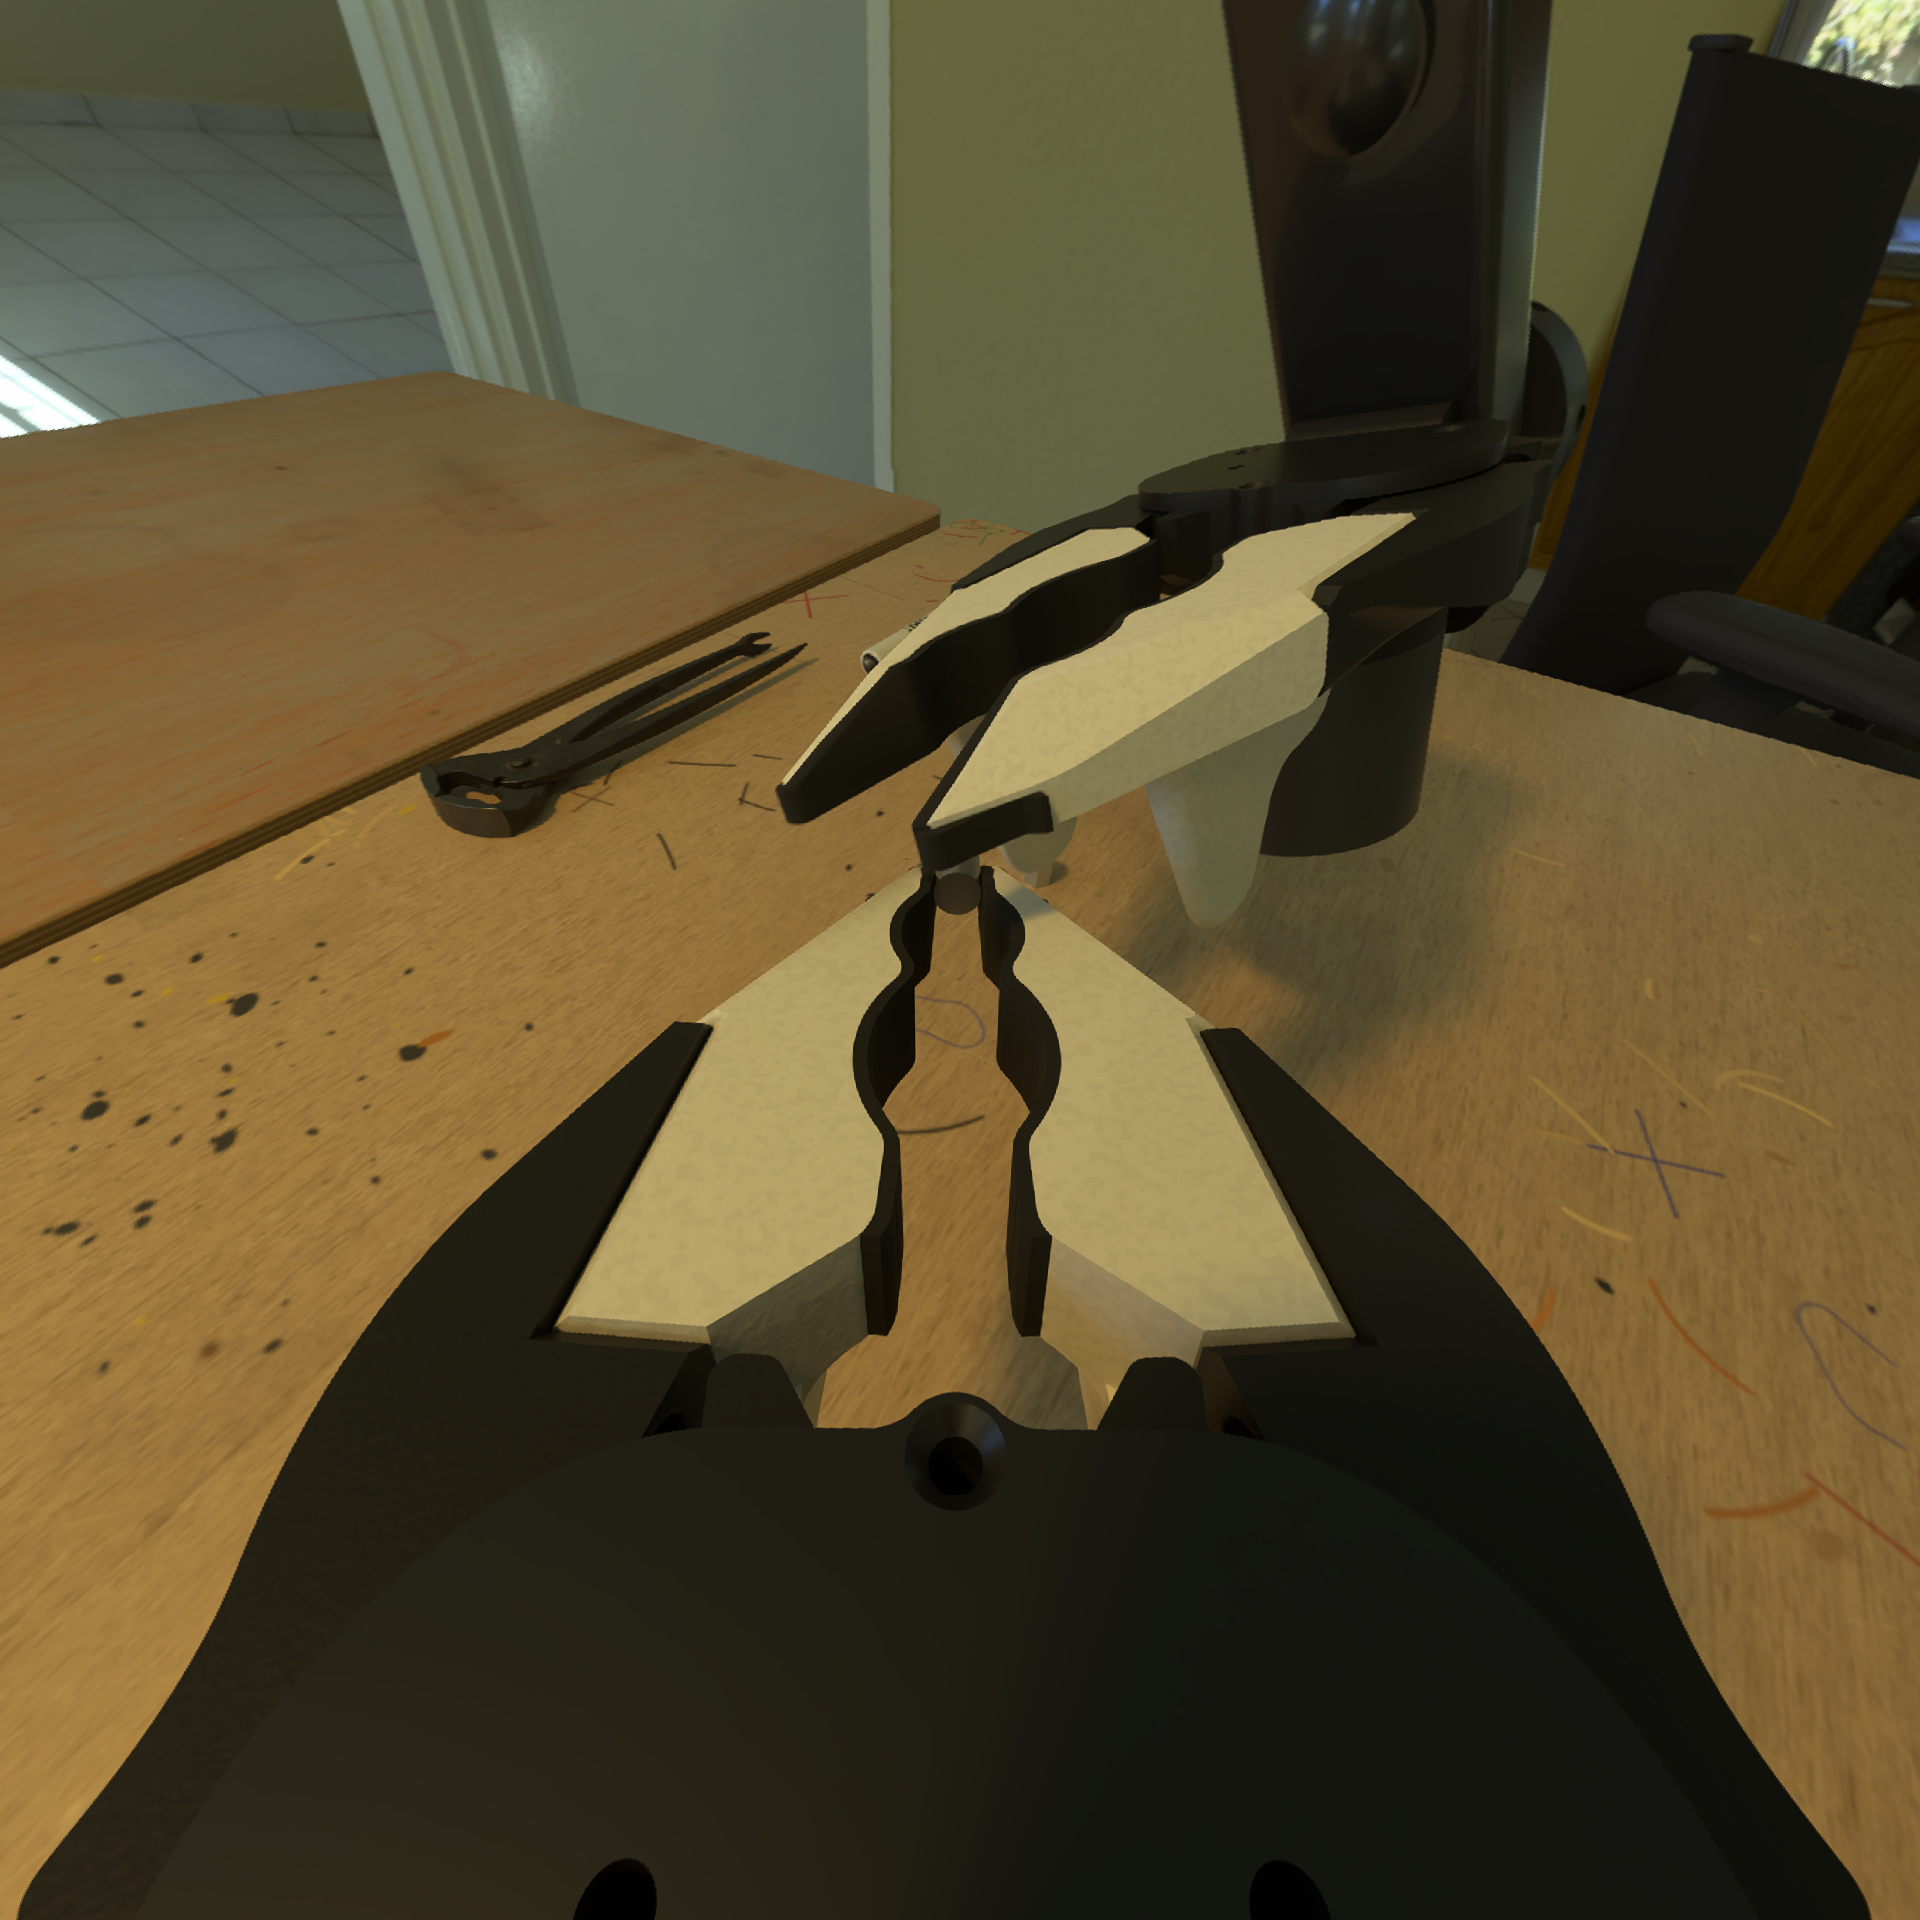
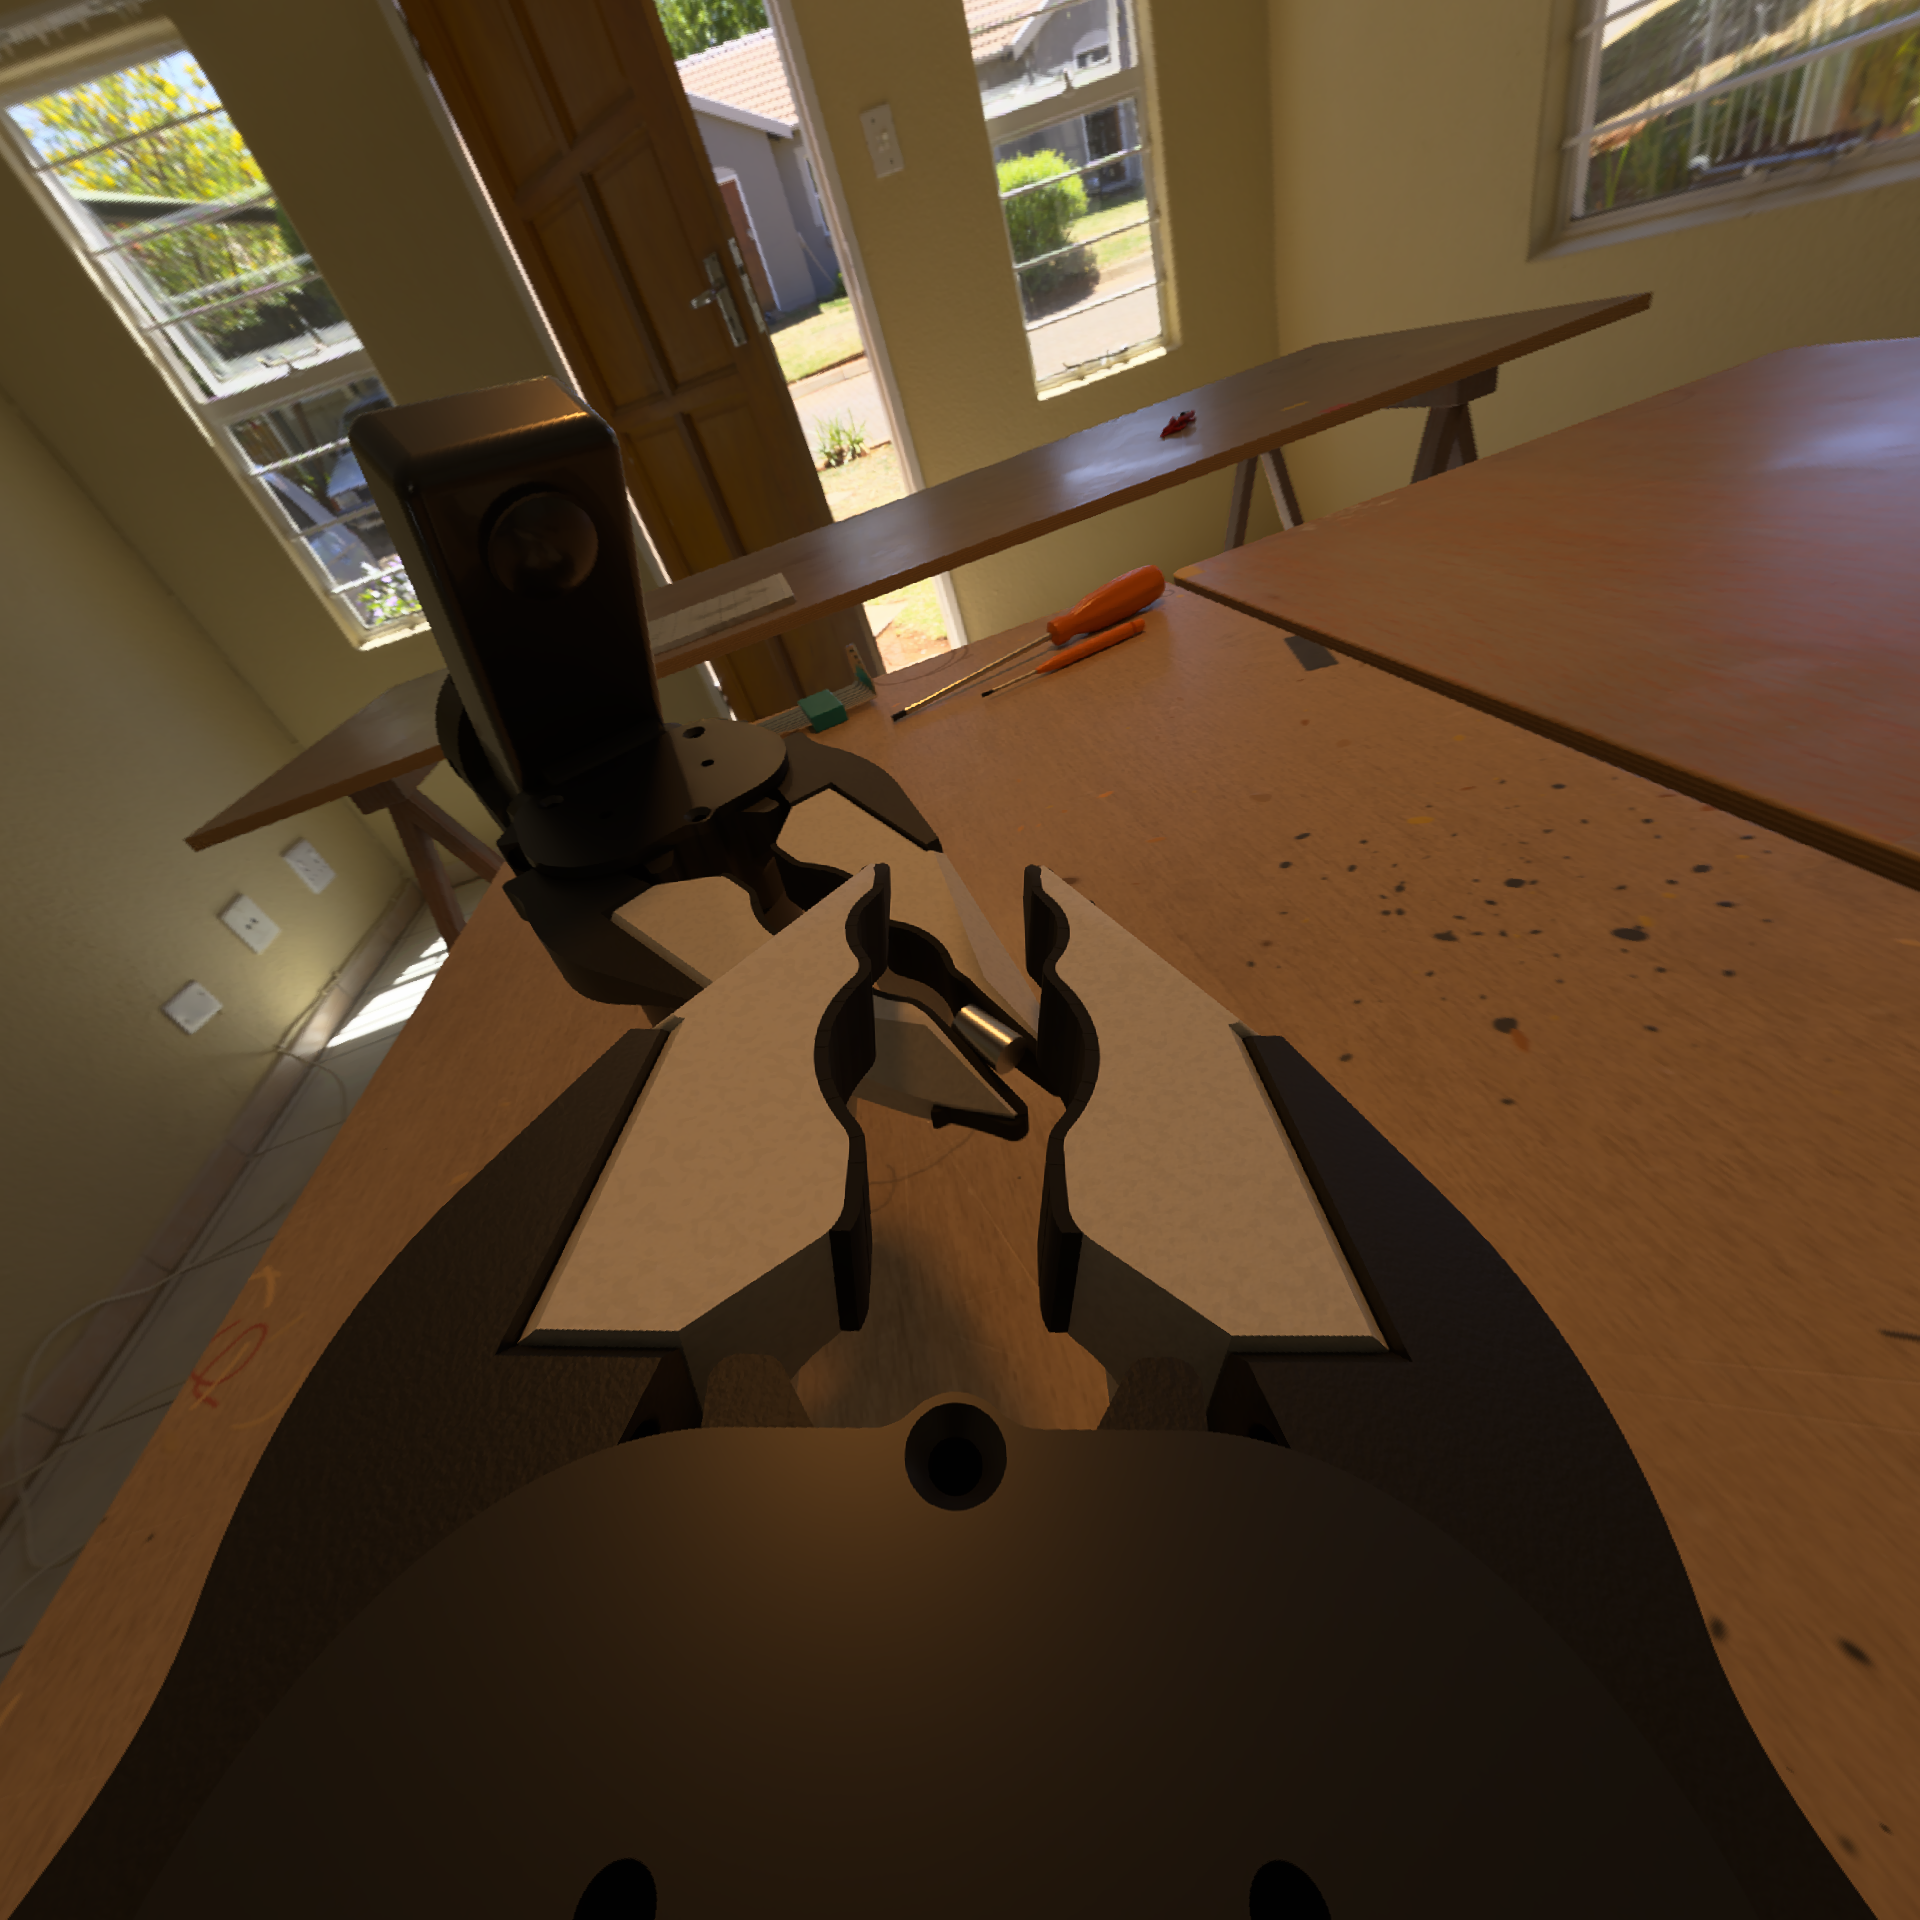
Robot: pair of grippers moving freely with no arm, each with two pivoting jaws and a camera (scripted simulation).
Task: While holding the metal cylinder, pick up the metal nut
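My left gripper [image 1: 956, 883] is shut on a small metal cylinder [image 1: 956, 894], which I see end-on between its tips, held a little above the wooden table [image 1: 1455, 1039]. My right gripper [image 1: 862, 826] hangs open just beyond and above those tips, tilted down toward them. In the right wrist view my right gripper [image 2: 961, 883] is open and empty. Through its gap I see the left gripper [image 2: 1023, 1070] gripping the shiny cylinder [image 2: 989, 1034]. I see no metal nut in either view.
Black pincers [image 1: 582, 758] lie on the table beside a raised plywood board [image 1: 364, 582]. A dark office chair [image 1: 1714, 416] stands past the far edge. Two orange screwdrivers [image 2: 1101, 608] and a green block [image 2: 826, 710] lie far off. The table edge [image 2: 447, 1039] drops away left.
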